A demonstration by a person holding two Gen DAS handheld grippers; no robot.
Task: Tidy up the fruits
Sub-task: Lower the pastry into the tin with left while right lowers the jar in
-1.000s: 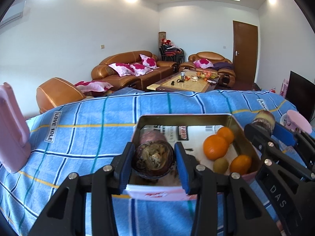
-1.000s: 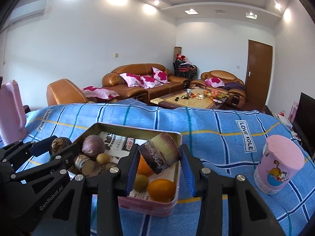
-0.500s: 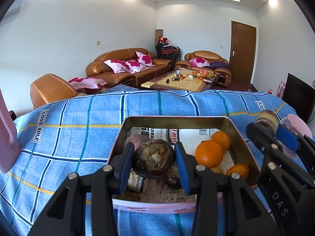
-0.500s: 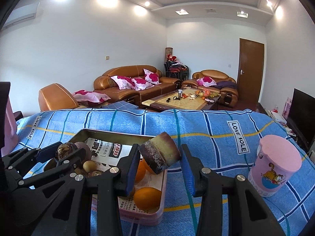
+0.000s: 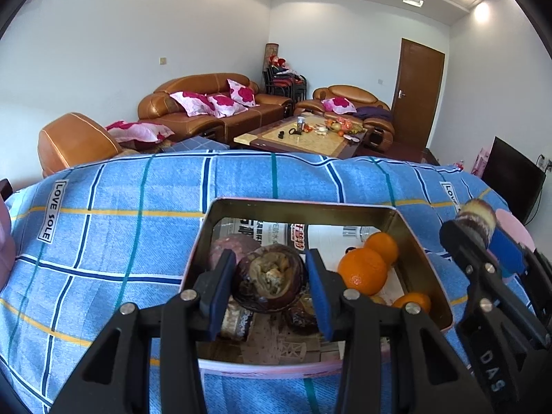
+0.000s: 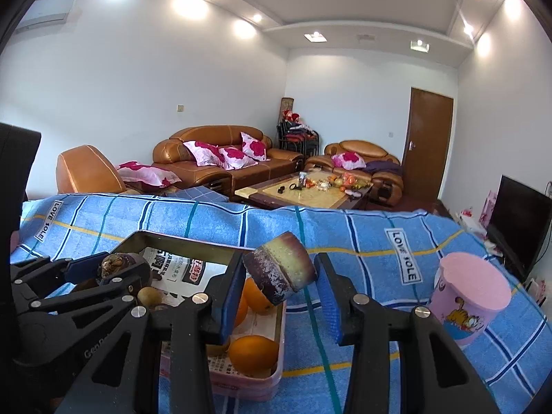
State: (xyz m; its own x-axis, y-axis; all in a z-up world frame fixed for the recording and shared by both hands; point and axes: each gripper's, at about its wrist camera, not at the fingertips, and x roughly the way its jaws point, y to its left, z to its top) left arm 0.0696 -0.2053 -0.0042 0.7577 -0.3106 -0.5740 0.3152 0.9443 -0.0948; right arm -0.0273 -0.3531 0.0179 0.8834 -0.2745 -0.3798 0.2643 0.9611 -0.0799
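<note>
A pink tin tray [image 5: 303, 203] lined with newspaper sits on the blue checked cloth. It holds oranges [image 5: 362, 270], a round purple fruit [image 5: 229, 246] and brown pieces on its left side. My left gripper [image 5: 270, 276] is shut on a dark purple-brown fruit [image 5: 270, 277], held above the tray's near left part. My right gripper [image 6: 280, 277] is shut on a short sugarcane piece [image 6: 279, 270], purple and yellow-green, tilted, above the tray's right edge [image 6: 281, 338]. In the right wrist view the left gripper [image 6: 114, 270] shows at the left with its fruit, and oranges [image 6: 253, 353] lie below.
A pink lidded cup [image 6: 469, 293] with a cartoon print stands on the cloth right of the tray. A pink object [image 5: 5, 241] is at the far left edge. Beyond the table's far edge are leather sofas and a coffee table.
The left gripper has tipped down and edged nearer over the tray, which now fills more of its view. The right view has tilted up slightly. Both grippers keep their holds.
</note>
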